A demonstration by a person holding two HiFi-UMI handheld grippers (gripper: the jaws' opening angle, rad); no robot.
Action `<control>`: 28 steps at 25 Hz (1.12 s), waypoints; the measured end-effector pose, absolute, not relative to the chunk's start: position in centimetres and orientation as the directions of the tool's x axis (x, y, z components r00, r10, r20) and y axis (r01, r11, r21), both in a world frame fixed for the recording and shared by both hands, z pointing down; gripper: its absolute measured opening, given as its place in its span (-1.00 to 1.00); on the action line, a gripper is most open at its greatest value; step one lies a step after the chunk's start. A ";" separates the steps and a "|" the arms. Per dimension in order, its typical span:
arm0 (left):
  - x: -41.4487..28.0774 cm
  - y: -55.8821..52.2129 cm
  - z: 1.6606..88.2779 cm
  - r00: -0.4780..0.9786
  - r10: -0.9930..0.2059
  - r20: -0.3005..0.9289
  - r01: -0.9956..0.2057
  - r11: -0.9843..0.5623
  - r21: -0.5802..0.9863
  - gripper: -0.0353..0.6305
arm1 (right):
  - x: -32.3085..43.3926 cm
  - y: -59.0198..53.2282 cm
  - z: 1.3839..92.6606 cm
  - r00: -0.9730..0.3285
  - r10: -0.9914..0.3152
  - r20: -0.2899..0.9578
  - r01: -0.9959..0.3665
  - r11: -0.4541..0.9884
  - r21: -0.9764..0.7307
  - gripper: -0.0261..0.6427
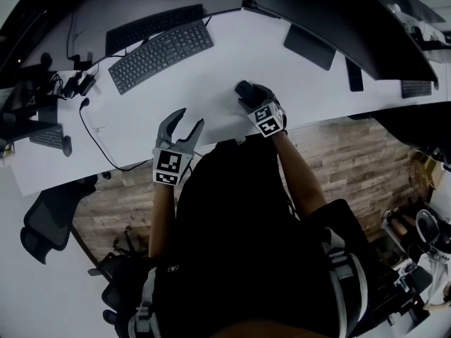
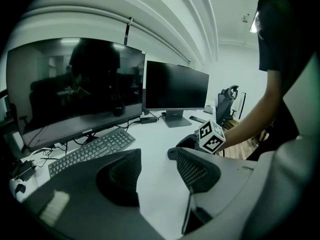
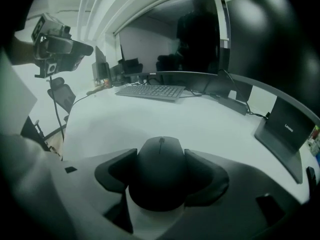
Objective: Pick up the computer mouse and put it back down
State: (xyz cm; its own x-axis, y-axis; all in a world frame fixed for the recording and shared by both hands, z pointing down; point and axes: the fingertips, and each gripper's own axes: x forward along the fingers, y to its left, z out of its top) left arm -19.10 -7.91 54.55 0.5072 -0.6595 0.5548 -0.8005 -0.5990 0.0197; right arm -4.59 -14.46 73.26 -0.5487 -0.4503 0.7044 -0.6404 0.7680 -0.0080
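Head view, far left: a black keyboard (image 1: 161,55) lies toward the back of the white worktop (image 1: 211,76).
Left gripper (image 1: 189,118): it hangs over the worktop's front edge. Its fingers are spread wide, with only bare surface between them.
Computer mouse (image 3: 161,184): it sits right of the left gripper, near the worktop's front edge and well apart from the keyboard. I cannot tell whether it rests on the surface.
Right gripper (image 3: 161,155): it is tilted downward, its fingers pinching the computer mouse with one pad against each flank.
Far right: a dark monitor base (image 1: 310,46) stands behind the mouse.
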 end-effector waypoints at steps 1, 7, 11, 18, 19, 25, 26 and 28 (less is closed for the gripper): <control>-19.3 -7.9 54.4 0.506 -0.663 0.552 -0.800 -0.599 0.014 -0.23 | -4.8 -14.5 72.9 -0.551 -0.456 0.699 -0.637 0.771 0.000 -0.04; -20.3 -7.6 53.5 0.506 -0.683 0.526 -0.805 -0.593 0.004 -0.23 | -6.4 -14.2 70.1 -0.579 -0.467 0.668 -0.620 0.784 0.010 -0.04; -20.9 -7.8 52.9 0.513 -0.694 0.505 -0.804 -0.594 0.001 -0.23 | -6.5 -13.9 68.7 -0.576 -0.468 0.670 -0.621 0.783 0.013 -0.04; -21.7 -8.3 52.1 0.529 -0.706 0.470 -0.801 -0.599 0.001 -0.23 | -7.4 -13.8 63.3 -0.609 -0.511 0.607 -0.611 0.790 0.053 -0.04; -21.8 -8.3 52.0 0.532 -0.708 0.465 -0.800 -0.600 0.002 -0.23 | -7.6 -13.7 62.7 -0.613 -0.513 0.600 -0.604 0.794 0.061 -0.04; -22.3 -8.6 51.8 0.541 -0.713 0.446 -0.798 -0.603 0.005 -0.24 | -8.1 -12.9 59.5 -0.633 -0.526 0.568 -0.593 0.801 0.082 -0.04; -22.4 -8.6 51.8 0.542 -0.714 0.444 -0.798 -0.602 0.005 -0.24 | -8.1 -12.8 59.1 -0.635 -0.529 0.563 -0.595 0.800 0.081 -0.04; -22.4 -8.6 51.7 0.543 -0.716 0.438 -0.799 -0.602 0.006 -0.24 | -8.0 -12.4 58.4 -0.639 -0.532 0.555 -0.596 0.799 0.080 -0.04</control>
State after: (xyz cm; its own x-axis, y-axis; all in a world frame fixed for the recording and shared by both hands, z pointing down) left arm -22.41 -8.62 51.70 0.5431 -0.7164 0.4380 -0.7988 -0.6016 0.0065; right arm -8.03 -12.43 58.39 -0.6394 -0.5323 0.5548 -0.5959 0.7991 0.0799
